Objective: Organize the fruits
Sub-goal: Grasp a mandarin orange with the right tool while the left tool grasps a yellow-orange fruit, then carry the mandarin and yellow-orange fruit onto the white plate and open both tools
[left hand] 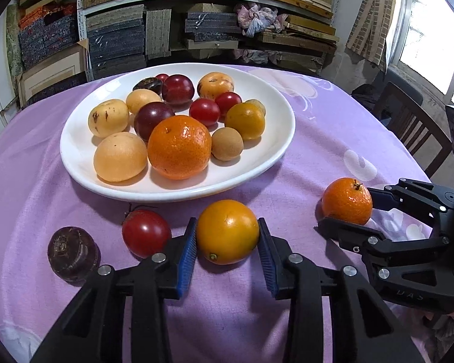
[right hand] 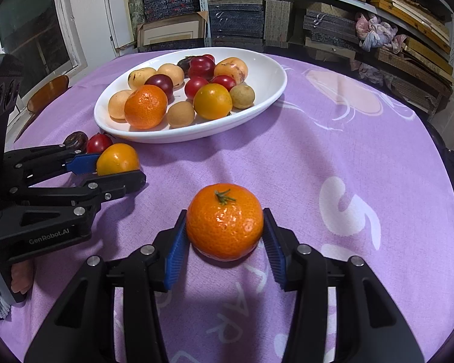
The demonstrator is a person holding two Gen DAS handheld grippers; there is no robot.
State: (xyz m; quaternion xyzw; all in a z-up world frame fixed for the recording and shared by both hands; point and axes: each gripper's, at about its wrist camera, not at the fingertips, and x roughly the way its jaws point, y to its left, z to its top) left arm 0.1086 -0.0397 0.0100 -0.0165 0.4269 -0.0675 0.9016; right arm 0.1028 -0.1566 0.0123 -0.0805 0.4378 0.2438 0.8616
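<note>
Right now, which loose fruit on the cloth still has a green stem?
The tangerine between the right gripper pads; the yellow-orange fruit, tomato and dark brown fruit don't.

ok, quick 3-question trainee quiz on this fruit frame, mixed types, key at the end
1. True or false: the white plate is bare.
2. Which fruit sits between the pads of the left hand-held gripper? A) yellow-orange fruit B) red tomato C) dark round fruit
3. Fill in: the right hand-held gripper is closed on the ____.

Key: 1 false; 2 A; 3 tangerine
</note>
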